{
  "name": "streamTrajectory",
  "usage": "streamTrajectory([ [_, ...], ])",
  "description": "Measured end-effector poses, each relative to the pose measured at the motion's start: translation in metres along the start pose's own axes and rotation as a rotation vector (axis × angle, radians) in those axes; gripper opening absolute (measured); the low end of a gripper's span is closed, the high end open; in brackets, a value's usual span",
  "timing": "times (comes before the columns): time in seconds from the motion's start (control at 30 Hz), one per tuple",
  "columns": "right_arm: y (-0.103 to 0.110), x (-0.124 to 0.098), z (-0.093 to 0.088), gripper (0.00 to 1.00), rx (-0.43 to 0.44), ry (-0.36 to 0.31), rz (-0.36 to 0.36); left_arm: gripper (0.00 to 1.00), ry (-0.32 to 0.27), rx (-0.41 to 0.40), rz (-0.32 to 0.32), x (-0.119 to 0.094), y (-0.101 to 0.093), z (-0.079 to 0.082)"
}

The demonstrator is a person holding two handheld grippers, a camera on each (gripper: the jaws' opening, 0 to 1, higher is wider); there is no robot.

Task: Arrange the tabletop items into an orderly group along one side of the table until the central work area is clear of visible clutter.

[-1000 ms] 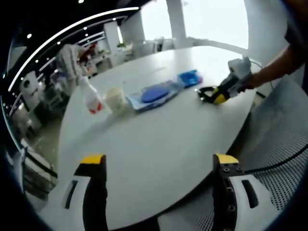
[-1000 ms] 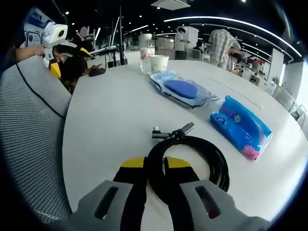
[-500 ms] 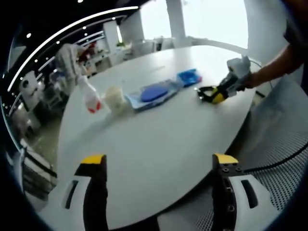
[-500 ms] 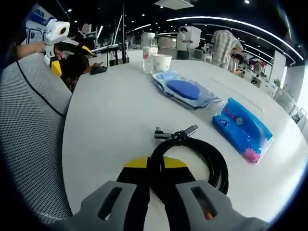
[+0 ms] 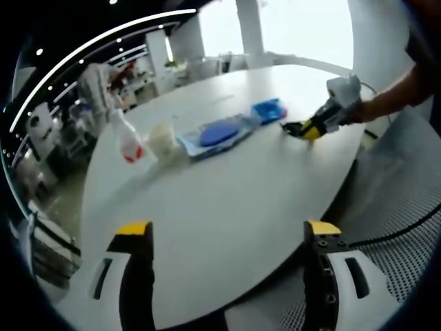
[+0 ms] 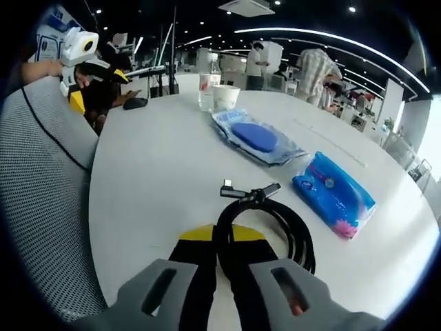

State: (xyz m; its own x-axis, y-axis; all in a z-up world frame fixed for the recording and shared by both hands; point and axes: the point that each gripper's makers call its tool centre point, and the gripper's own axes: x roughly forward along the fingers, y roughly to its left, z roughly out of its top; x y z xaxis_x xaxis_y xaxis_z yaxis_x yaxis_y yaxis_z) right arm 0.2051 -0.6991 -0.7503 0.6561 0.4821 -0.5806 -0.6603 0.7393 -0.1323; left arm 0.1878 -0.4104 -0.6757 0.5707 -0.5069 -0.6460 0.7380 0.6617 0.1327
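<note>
Clamping its yellow-tipped jaws together on a coiled black cable, the right hand-held gripper sits low over the near edge of the white surface; the cable's plug ends stick out from the far side of the coil. Just beyond it lies a blue wipes packet, its printing too small to read, and farther on a clear pouch with a blue round pad inside. A paper cup and a clear bottle with a red label stand together at the far end; the label's writing cannot be made out. The left hand-held gripper hovers above the opposite edge with its jaws wide apart, holding nothing. A mesh chair back stands beside the surface.
</note>
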Motion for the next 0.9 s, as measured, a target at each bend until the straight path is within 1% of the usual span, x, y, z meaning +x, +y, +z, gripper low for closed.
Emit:
streamTrajectory([
  [0.13, -0.004, -0.009, 0.008, 0.03, 0.011, -0.015, -0.029, 0.86, -0.005, 0.0, 0.003, 0.0, 0.001, 0.001],
  [0.33, -0.019, -0.025, 0.018, 0.03, 0.046, -0.055, -0.107, 0.86, -0.008, 0.003, 0.002, 0.0, 0.001, 0.001],
  [0.37, -0.021, -0.027, 0.021, 0.02, 0.061, -0.065, -0.118, 0.86, -0.009, 0.004, 0.0, 0.0, 0.0, 0.001],
  [0.4, -0.024, -0.03, 0.026, 0.02, 0.09, -0.089, -0.127, 0.86, -0.011, 0.005, 0.0, 0.0, 0.0, 0.002],
  [0.43, -0.028, -0.033, 0.028, 0.02, 0.103, -0.095, -0.137, 0.86, -0.011, 0.005, -0.001, 0.0, 0.0, 0.002],
  [0.6, -0.04, -0.043, 0.042, 0.02, 0.103, -0.136, -0.181, 0.86, -0.015, 0.007, 0.0, -0.001, -0.001, 0.001],
  [0.67, -0.043, -0.048, 0.055, 0.02, 0.097, -0.155, -0.197, 0.86, -0.016, 0.007, 0.003, -0.001, 0.0, 0.001],
  [0.73, -0.044, -0.05, 0.061, 0.02, 0.09, -0.166, -0.202, 0.86, -0.018, 0.004, 0.005, -0.001, 0.0, 0.001],
  [0.8, -0.044, -0.051, 0.068, 0.02, 0.056, -0.166, -0.202, 0.86, -0.018, 0.001, 0.005, -0.001, -0.001, 0.001],
  [0.9, -0.043, -0.046, 0.068, 0.02, 0.013, -0.151, -0.191, 0.85, -0.013, 0.004, 0.0, -0.001, -0.002, 0.0],
])
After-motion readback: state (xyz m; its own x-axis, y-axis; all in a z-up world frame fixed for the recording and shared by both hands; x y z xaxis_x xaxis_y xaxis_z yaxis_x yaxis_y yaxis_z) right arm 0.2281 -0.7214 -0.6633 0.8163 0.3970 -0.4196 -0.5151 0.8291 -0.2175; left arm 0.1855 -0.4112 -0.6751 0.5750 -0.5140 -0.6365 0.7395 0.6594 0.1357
